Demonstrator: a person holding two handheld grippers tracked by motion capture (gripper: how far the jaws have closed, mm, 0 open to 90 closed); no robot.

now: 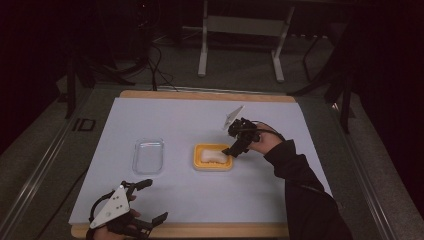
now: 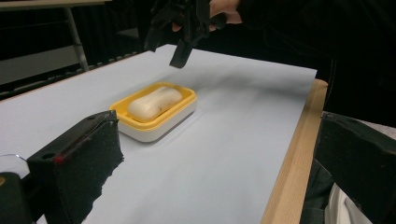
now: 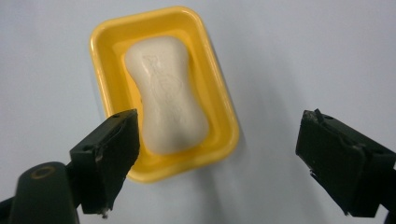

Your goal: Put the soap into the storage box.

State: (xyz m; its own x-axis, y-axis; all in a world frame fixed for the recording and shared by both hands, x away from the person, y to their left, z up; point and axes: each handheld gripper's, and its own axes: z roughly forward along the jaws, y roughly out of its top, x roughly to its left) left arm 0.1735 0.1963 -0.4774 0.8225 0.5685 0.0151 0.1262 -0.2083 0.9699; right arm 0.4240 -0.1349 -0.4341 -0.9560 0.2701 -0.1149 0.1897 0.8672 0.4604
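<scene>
A white bar of soap [image 1: 213,157] [image 2: 154,103] [image 3: 166,94] lies in a yellow soap dish [image 1: 198,151] [image 2: 184,100] [image 3: 103,42] near the middle of the white sheet. My right gripper [image 1: 235,149] [image 3: 215,154] hovers just above the dish's right edge, open, with nothing between its jaws. In the left gripper view that gripper [image 2: 180,51] hangs beyond the dish. My left gripper [image 1: 152,200] [image 2: 215,168] rests at the table's front left edge, open and empty, pointing toward the dish.
A clear plastic lid or tray [image 1: 148,156] lies left of the dish. The white sheet [image 1: 190,120] covers a wooden tabletop [image 1: 200,231] whose edge shows at front and back. A metal frame [image 1: 240,30] stands on the floor behind.
</scene>
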